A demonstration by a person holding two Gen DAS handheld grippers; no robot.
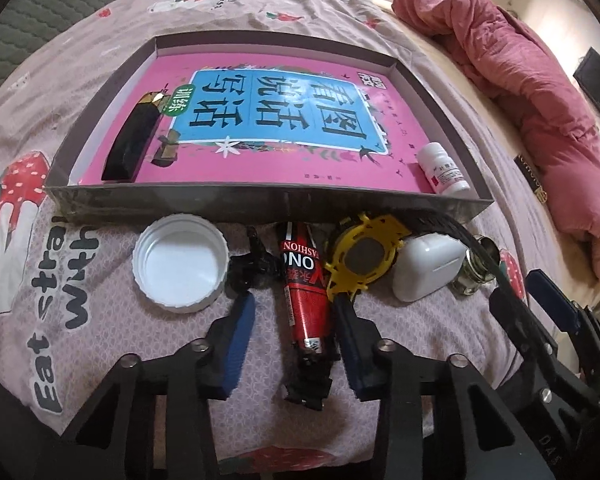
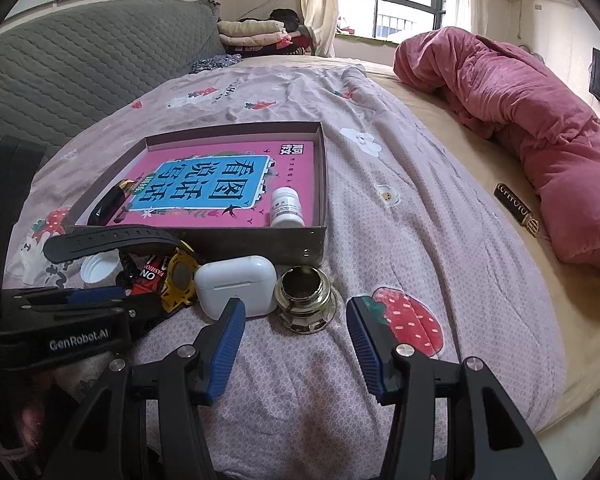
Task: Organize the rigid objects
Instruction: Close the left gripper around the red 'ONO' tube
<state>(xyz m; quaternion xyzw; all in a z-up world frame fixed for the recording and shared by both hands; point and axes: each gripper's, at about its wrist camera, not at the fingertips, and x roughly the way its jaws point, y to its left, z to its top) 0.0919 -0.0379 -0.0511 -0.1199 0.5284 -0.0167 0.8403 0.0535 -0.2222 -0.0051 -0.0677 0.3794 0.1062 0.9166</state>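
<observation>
a flat grey cardboard box [image 1: 260,200] sits on the bed with the pink strawberry sheet [image 2: 400,216]. inside the box lies a pink book with blue writing [image 1: 268,108]. on the book, at the left, is a long black bar with a gold tip [image 1: 130,140], and at the right a small white pill bottle [image 1: 442,170] lies on its side.

just in front of the box is a row of small things: a round white plastic lid [image 1: 180,262], a small black clip [image 1: 252,264], a red and black tube [image 1: 306,292], a yellow watch with a black strap [image 1: 362,258], a white earbud case [image 1: 426,266] and a shiny gold round jar [image 2: 306,298].

the left gripper [image 1: 296,320] has its jaws spread, one on each side of the red tube, not squeezing it. the right gripper [image 2: 296,320] has its jaws spread too, just in front of the gold jar, holding nothing.
</observation>
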